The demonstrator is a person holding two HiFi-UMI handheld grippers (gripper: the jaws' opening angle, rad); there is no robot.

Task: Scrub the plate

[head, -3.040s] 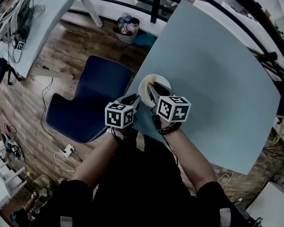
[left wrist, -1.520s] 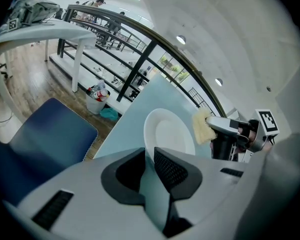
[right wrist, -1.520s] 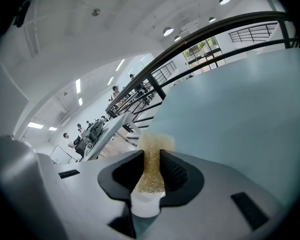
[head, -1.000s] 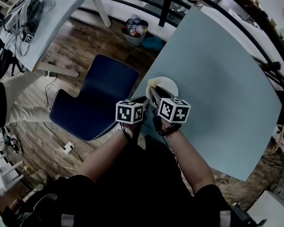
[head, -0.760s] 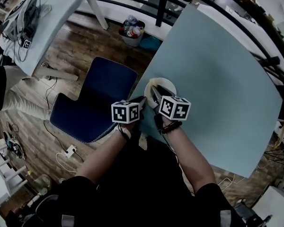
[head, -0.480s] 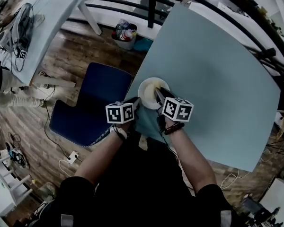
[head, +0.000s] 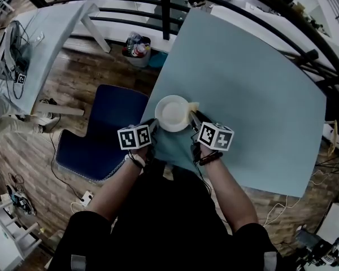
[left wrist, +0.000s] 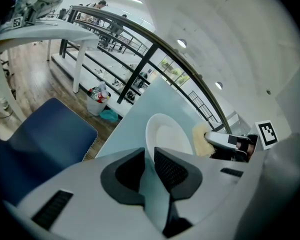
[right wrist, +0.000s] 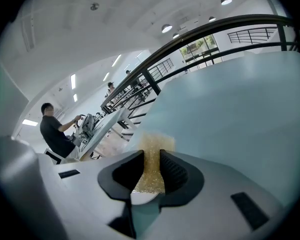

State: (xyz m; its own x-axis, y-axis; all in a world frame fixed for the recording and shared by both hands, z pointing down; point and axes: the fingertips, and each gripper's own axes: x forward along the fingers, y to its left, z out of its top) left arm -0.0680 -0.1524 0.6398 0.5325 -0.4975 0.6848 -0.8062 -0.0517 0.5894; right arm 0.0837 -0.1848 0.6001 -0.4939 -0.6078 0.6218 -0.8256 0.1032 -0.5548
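Moved since half a second ago: the right gripper [head: 193,117] is pulled back off the plate [head: 172,113]. The sponge [head: 192,105], which was over the plate's inside then, is now held at the plate's right rim, so the whole white face is exposed. The left gripper [head: 150,127] is kept at the near-left rim, as before.

Left jaws: closed on the plate's rim. In the left gripper view a thin white edge is pinched between the two dark pads [left wrist: 172,169]. The rest of the plate extends straight ahead of the jaws, on the pale blue table [head: 254,89] near its edge. Beyond the plate, ahead and right of these jaws, the sponge and the right gripper's tips are seen.

Right jaws: clamped on the yellow sponge. The gap between the pads is filled by it, and a tuft sticks out past the tips. Bare table is seen ahead and to the right of them.

To the left of the left jaws, off the table edge, a blue chair [head: 101,134] is seen on the wood floor [head: 73,83].
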